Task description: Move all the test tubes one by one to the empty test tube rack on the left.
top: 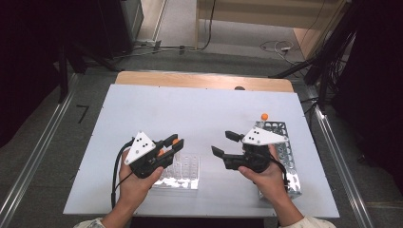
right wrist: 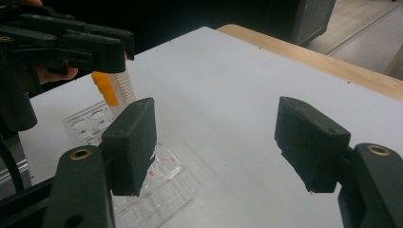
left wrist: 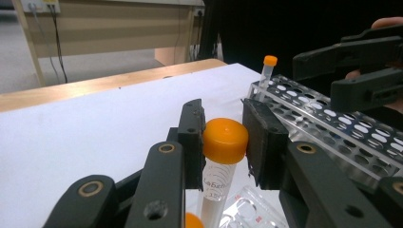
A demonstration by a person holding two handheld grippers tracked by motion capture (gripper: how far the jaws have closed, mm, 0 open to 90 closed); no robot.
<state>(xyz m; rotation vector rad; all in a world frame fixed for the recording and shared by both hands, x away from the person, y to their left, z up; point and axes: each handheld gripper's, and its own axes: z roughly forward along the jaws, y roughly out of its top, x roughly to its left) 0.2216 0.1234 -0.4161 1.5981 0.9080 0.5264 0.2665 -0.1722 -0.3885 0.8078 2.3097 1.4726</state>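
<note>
Above the clear rack [top: 183, 172], the left gripper [top: 173, 144] clamps an orange-capped tube [left wrist: 223, 156], upright. Right gripper [top: 224, 143] gapes empty just beside it

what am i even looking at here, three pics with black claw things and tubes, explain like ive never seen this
A person at a white table holds a tool in each hand, each with two black jaws. One picture looks down from above; the other two come from cameras riding on each tool.

The left hand-held gripper is shut on a plastic tube with an orange cap, just above a clear plastic rack. The right hand-held gripper is open and holds nothing.

On the person's right lies a metal rack full of holes, with a second orange-capped tube standing at its far end.
</note>
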